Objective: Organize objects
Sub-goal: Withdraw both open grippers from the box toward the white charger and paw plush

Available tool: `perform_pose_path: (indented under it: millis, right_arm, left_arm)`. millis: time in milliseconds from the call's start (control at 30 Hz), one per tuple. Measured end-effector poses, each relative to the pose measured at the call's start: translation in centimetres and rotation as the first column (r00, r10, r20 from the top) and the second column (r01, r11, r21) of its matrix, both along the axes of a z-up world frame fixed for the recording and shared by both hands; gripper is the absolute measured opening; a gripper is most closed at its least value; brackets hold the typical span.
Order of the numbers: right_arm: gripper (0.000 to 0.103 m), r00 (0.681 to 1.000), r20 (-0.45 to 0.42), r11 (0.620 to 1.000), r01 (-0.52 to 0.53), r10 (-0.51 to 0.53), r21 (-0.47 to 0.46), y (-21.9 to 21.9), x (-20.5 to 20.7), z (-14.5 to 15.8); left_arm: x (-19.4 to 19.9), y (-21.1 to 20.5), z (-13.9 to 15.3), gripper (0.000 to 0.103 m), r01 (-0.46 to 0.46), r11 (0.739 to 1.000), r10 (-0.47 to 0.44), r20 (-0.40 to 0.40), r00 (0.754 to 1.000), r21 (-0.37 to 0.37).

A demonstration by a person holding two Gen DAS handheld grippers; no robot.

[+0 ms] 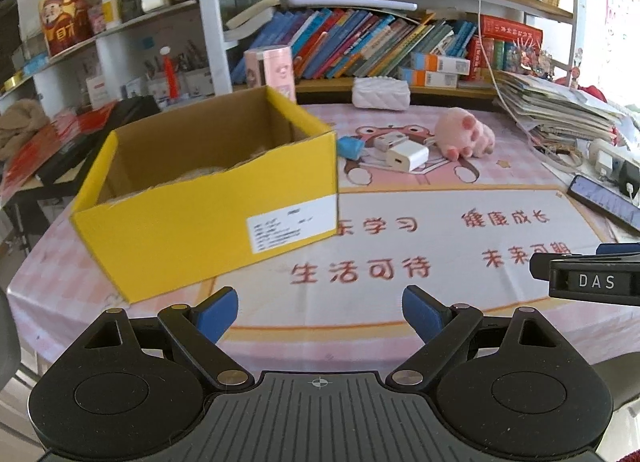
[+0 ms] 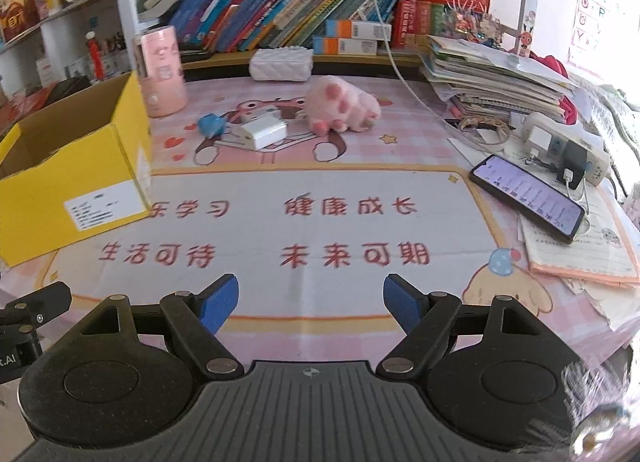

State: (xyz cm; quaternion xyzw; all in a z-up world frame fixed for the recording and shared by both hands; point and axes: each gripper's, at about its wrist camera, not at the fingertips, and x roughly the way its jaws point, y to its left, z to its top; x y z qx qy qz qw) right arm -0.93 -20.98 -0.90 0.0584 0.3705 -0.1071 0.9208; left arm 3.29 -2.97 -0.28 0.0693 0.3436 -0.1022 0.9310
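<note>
An open yellow cardboard box (image 1: 208, 198) (image 2: 76, 166) stands on the left of the pink table mat. Behind it to the right lie a pink plush paw (image 1: 466, 132) (image 2: 344, 104), a white charger (image 1: 406, 155) (image 2: 264, 132), a second white plug (image 1: 389, 141) and a small blue object (image 1: 349, 147) (image 2: 210, 124). My left gripper (image 1: 320, 312) hovers open over the mat's near edge, nothing between its blue pads. My right gripper (image 2: 311, 304) is also open and empty, to the right of the left one; its side shows in the left wrist view (image 1: 584, 274).
A pink cylinder (image 2: 162, 72) stands behind the box. A white quilted pouch (image 2: 280, 62) lies at the shelf foot. A lit phone (image 2: 528, 198), a power strip (image 2: 568, 150), papers and a stack of books (image 2: 492, 74) crowd the right side. Bookshelves rise behind.
</note>
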Motion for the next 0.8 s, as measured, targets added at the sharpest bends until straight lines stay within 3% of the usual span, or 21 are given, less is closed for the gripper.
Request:
perform_pose_path:
  millis: [800]
  right_arm:
    - [0.079,1.0,-0.004,0.999,-0.031,0.031,-0.024,-7.6,8.0,0.4]
  left_arm:
    - [6.9,-7.9,-0.4,0.091,0.016,0.999,-0.016,-0.004,1.0,-0.028]
